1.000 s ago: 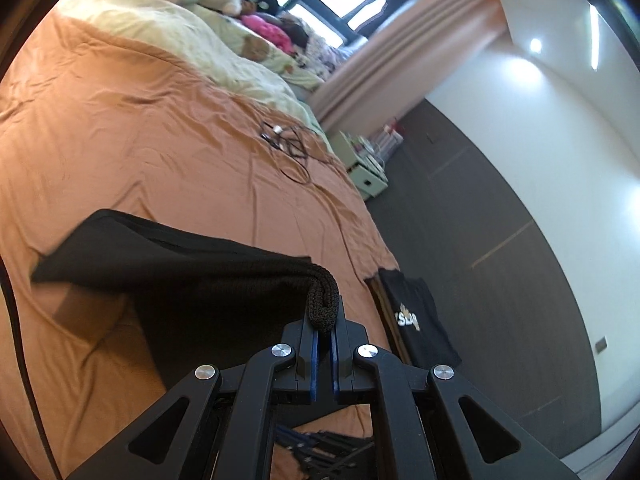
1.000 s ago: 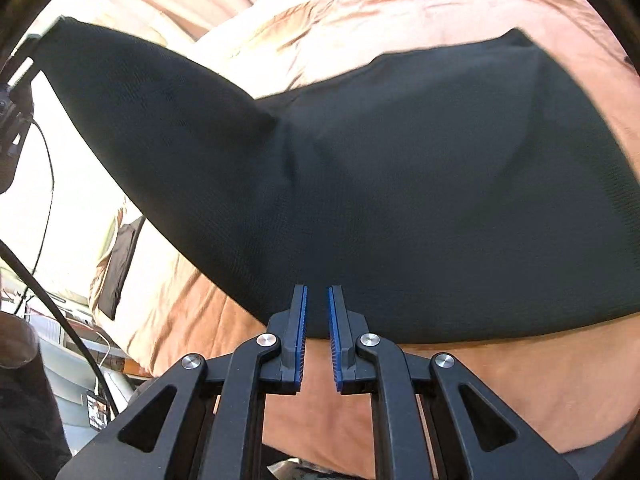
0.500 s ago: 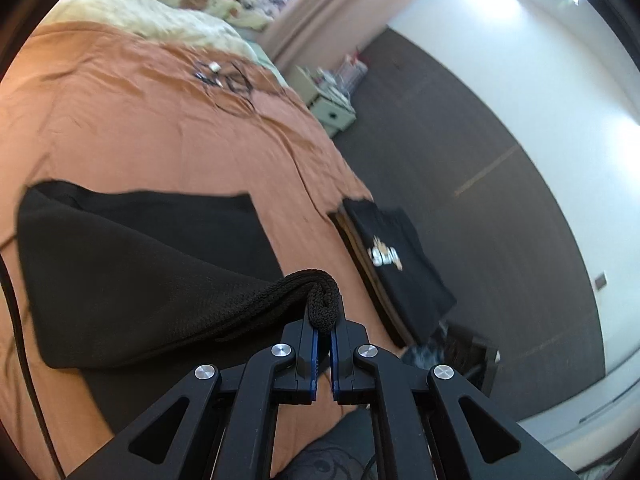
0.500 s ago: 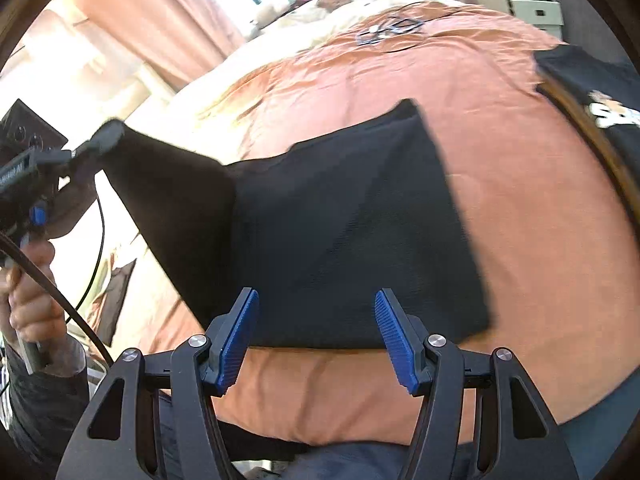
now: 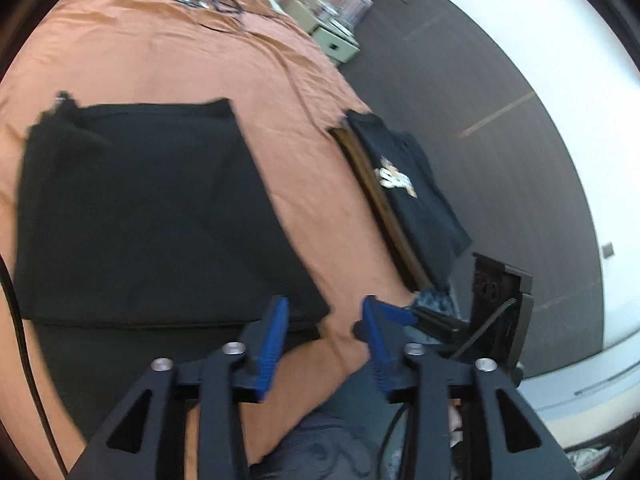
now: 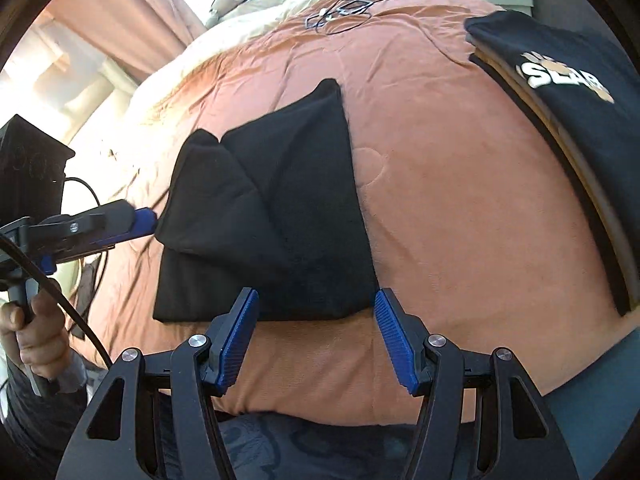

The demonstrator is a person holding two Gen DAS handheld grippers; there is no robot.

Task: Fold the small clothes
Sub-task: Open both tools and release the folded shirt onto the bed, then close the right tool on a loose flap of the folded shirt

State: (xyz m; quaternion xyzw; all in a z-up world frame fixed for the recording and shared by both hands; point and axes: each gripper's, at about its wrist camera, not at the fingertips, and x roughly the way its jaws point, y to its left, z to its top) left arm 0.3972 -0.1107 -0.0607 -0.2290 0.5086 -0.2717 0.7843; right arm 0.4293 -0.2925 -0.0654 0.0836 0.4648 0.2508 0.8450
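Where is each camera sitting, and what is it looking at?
Left wrist view: sits on the left gripper, looks down its open blue-padded fingers at the folded black cloth on the orange bedspread; nothing is between its jaws, which have just been opening.
Right wrist view: sits on the right gripper, open too, facing the cloth from the other side; the left hand shows.
Both see the cloth, bedspread and black printed shirt.
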